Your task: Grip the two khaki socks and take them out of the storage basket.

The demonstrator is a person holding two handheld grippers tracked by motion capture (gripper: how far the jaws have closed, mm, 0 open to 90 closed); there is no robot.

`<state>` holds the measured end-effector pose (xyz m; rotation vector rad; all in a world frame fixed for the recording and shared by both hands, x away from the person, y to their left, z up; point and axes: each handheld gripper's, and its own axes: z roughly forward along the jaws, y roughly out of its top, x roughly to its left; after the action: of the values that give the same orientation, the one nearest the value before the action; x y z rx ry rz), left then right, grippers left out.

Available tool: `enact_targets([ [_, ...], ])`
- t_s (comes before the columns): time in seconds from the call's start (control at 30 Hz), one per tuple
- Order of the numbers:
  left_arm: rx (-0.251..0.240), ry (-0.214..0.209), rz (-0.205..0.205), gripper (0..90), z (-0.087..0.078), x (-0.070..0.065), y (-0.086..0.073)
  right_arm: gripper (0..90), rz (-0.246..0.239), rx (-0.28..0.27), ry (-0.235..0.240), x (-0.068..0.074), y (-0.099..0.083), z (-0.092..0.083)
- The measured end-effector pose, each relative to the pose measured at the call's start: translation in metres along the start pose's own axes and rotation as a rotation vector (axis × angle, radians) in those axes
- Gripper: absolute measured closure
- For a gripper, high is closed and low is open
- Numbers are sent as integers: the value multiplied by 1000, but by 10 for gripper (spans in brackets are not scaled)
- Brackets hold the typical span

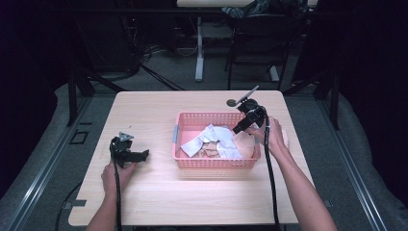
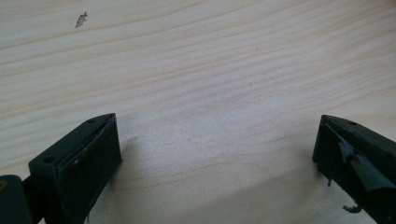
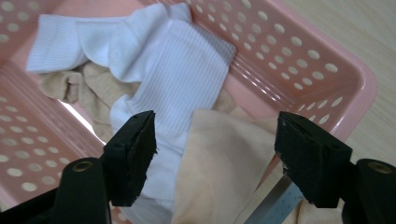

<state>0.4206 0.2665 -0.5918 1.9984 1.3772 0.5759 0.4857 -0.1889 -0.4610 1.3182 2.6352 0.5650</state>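
My right gripper (image 1: 239, 129) is tipped down into the right end of the pink plastic basket with little holes (image 1: 215, 163). I hold it that way so the jaws point at the soft beige cloth (image 3: 219, 172) lying by the basket's corner. The jaws stand partly open, one on each side of that cloth, and they are not pinching it yet. Nothing is held. Part of a white ribbed sock (image 3: 173, 79) lies just beside the beige cloth, touching it, so I think I could grab both by mistake.

The basket wall is close on the right, so there is little room that way. Up is free.

My left gripper (image 1: 144, 155) rests low over the pale wooden table (image 2: 196, 70), well apart from the basket. Its jaws are wide open with only bare wood between them. It waits there, out of the way.
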Motion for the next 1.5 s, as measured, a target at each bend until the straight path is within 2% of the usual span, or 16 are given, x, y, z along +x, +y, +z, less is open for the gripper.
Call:
enact_targets([
  [0.03,0,0,0,6,0,0,0,312,14,6,8,-1,-1,2],
  [0.13,0,0,0,6,0,0,0,340,28,8,-6,-1,-3,7],
  [0.27,0,0,0,6,0,0,0,358,22,31,-24,-2,-5,10],
  [0.37,0,0,0,6,0,0,0,367,36,33,-66,1,-9,15],
  [0.57,0,0,0,6,0,0,0,400,27,57,-88,6,-12,20],
  [0.6,0,0,0,6,0,0,0,411,22,83,-79,4,-12,24],
  [0.77,0,0,0,6,0,0,0,440,40,117,-73,4,-16,40],
  [0.83,0,0,0,6,0,0,0,453,37,122,-73,4,-15,42],
  [0.9,0,0,0,6,0,0,0,483,24,152,-75,7,-13,49],
  [0.93,0,0,0,6,0,0,0,488,6,218,-129,10,-9,47],
  [1.1,0,0,0,6,0,0,0,508,7,190,-133,12,-7,57],
  [1.23,0,0,0,6,0,0,0,472,29,164,-120,15,-6,68],
  [1.27,0,0,0,6,0,0,0,471,34,175,-80,14,-5,69],
  [1.3,0,0,0,6,0,0,0,479,27,186,-83,14,-5,70],
  [1.43,0,0,0,6,0,0,0,593,22,207,-94,16,-3,73],
  [1.5,0,0,0,6,0,0,0,705,41,197,-98,15,-4,75],
])
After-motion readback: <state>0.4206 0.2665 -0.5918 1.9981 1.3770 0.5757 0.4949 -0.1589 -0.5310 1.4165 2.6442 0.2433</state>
